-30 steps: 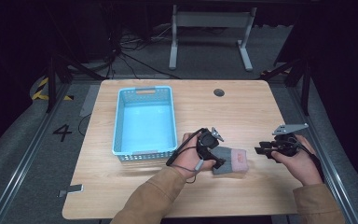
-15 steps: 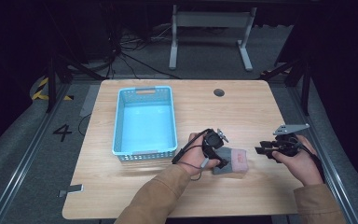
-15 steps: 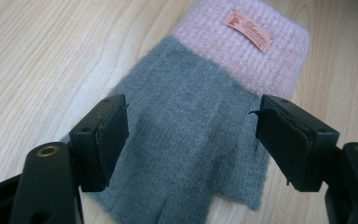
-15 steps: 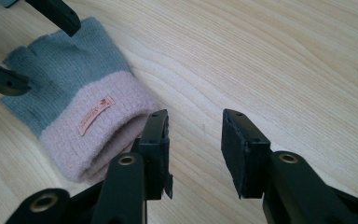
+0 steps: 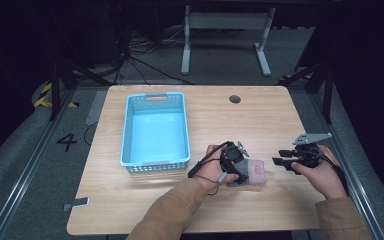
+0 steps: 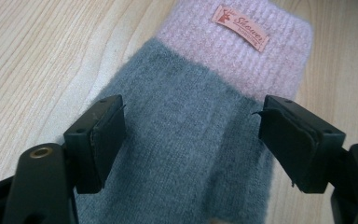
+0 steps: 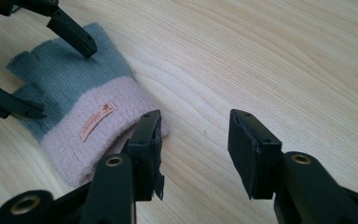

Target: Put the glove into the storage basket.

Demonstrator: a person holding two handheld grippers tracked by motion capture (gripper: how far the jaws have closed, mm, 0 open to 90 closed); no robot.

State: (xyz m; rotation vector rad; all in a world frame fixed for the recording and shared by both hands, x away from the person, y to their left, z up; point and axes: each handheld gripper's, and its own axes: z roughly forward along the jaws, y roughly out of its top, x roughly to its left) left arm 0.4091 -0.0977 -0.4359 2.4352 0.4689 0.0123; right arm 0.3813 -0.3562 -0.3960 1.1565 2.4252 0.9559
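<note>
I have the left gripper [image 5: 241, 176] down over a knitted glove [image 5: 252, 172] that lies flat on the wooden table [image 5: 180, 210], just right of the blue basket [image 5: 155, 131] and close to the near edge. In the left gripper view the 2 jaws stand wide on either side of the glove's grey body [image 6: 186, 154], released, with neither pad pressing the wool; the pink cuff [image 6: 242, 51] with its small orange label [image 6: 240, 27] points away from me there. I keep the right gripper [image 5: 279, 161] just beside the glove on its cuff side, near but apart from it in the high view. Its jaws have just been opening and now stand apart with bare table between them; in the right gripper view [image 7: 193, 154] its one jaw sits right at the edge of the pink cuff [image 7: 98, 135], and I cannot tell whether it brushes the knit. That view also shows the left gripper's 2 black jaws at the far, fingered end of the glove, 1 on each side of the grey part [image 7: 60, 74].
</note>
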